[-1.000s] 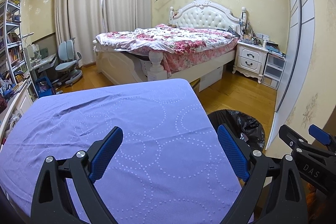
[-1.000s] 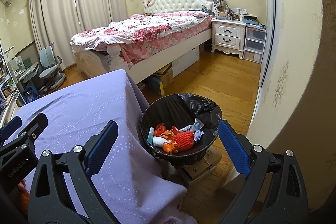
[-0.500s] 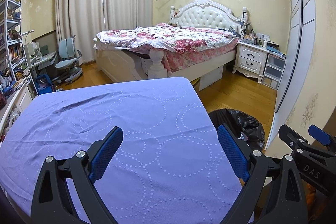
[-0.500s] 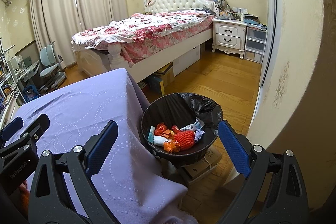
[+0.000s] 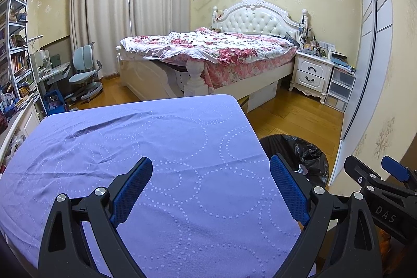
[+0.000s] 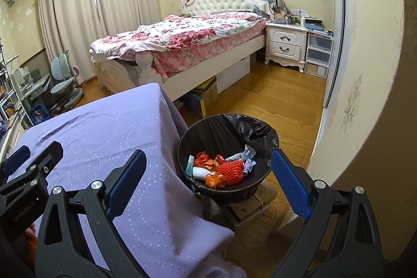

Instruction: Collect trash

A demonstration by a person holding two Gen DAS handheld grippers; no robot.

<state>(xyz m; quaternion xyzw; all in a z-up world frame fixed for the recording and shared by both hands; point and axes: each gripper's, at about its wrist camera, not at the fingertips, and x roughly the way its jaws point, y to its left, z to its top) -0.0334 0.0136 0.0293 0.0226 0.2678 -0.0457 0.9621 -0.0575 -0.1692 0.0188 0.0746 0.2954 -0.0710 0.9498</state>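
Note:
A round bin with a black liner [image 6: 263, 134] stands on the floor right of the table and holds orange and white trash [image 6: 229, 170], including an orange foam net. Its rim also shows in the left wrist view [image 5: 299, 145]. My left gripper [image 5: 211, 186] is open and empty above the purple tablecloth [image 5: 135, 137]. My right gripper [image 6: 208, 179] is open and empty, hovering over the table's right edge and the bin. No trash shows on the cloth [image 6: 104, 121]. Each gripper shows at the edge of the other's view.
A bed [image 5: 208, 51] with a floral quilt stands behind the table. A white nightstand [image 6: 285, 44] and plastic drawers stand at the back right. A desk chair [image 5: 86, 74] and bookshelves are at the left. A cardboard box [image 6: 255, 202] lies under the bin. A wall is close on the right.
Both views have shifted only slightly; the left wrist view has drifted a little. Both grippers stay open and empty.

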